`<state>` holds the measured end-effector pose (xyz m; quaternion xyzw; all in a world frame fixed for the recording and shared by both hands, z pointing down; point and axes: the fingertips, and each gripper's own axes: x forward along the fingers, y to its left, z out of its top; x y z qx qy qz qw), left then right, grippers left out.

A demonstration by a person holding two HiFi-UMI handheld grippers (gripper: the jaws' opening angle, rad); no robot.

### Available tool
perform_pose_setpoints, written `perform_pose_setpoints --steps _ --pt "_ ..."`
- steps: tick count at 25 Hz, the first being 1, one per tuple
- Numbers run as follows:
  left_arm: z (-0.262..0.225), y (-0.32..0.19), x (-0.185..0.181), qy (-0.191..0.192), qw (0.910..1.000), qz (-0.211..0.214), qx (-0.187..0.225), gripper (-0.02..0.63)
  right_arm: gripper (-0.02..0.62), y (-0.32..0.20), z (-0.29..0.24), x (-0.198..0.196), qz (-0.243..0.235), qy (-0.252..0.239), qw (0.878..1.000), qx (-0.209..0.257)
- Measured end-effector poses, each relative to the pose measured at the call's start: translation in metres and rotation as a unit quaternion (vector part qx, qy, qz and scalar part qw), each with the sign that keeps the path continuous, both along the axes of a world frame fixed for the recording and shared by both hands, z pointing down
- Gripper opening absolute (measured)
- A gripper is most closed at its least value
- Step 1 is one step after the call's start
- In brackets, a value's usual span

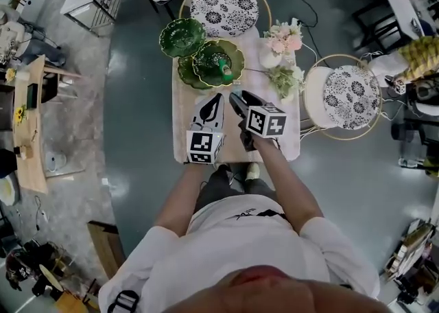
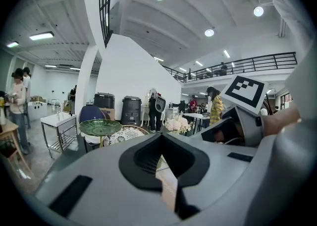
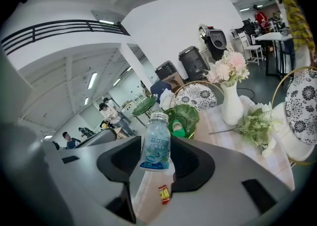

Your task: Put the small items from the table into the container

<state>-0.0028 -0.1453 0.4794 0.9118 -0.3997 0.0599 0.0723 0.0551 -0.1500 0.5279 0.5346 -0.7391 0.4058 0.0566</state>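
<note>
Right gripper view: small bottle (image 3: 156,145) upright, long axis vertical.

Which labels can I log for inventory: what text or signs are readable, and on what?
Nothing reads for certain.
Small clear plastic bottle with pale blue label, in the right gripper: Chinese characters, too blurred.
Small red wrapper: too small.
Black-and-white square marker on the right gripper's cube: pattern, no letters.
Print on the white shirt: too small.
</note>
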Motion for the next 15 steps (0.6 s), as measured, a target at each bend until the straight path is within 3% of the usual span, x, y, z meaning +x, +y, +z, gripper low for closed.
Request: perform_pose_setpoints --steps 9,15 --pt "0.003 -0.034 -0.023 -0.001 0.9999 -0.015 0.000 0.006 0.198 -0.051 0.002 -0.023 -0.024 0.021 0.999 0.011" --pt "0.019 -0.050 -0.037 -0.002 0.9997 -0.021 -0.009 0.006 0.198 -0.081 0.029 -0.039 -0.043 0.062 0.997 0.006"
